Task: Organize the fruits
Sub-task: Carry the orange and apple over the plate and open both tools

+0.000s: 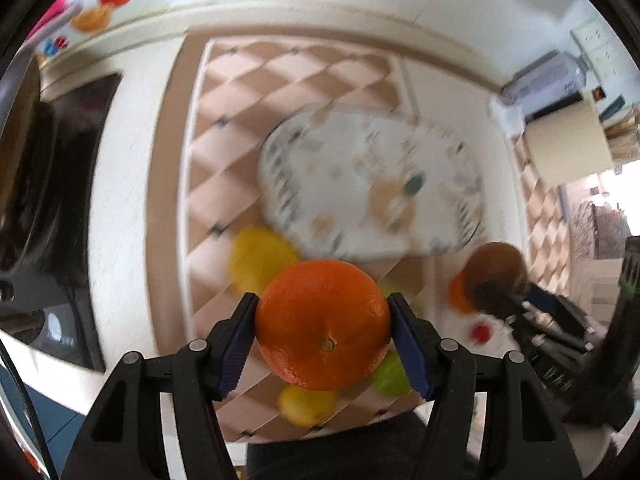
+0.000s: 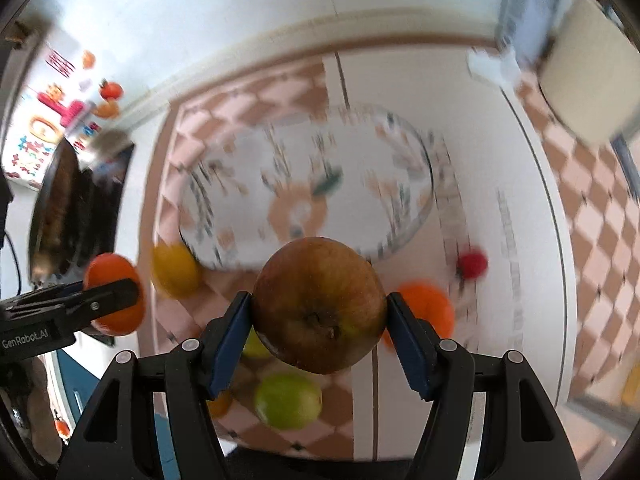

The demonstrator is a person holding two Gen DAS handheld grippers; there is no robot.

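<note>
"GenRobot.AI" on the left gripper (image 2: 114,300)

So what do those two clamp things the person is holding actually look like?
Both are alike: the left gripper and right gripper have chunky black plastic arms with silver pivot pins and ribbed blue pads. The left one's side carries white "GenRobot.AI" lettering.

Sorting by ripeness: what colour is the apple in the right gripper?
Brownish-red with a yellow-green patch, apple; right wrist view.
</note>
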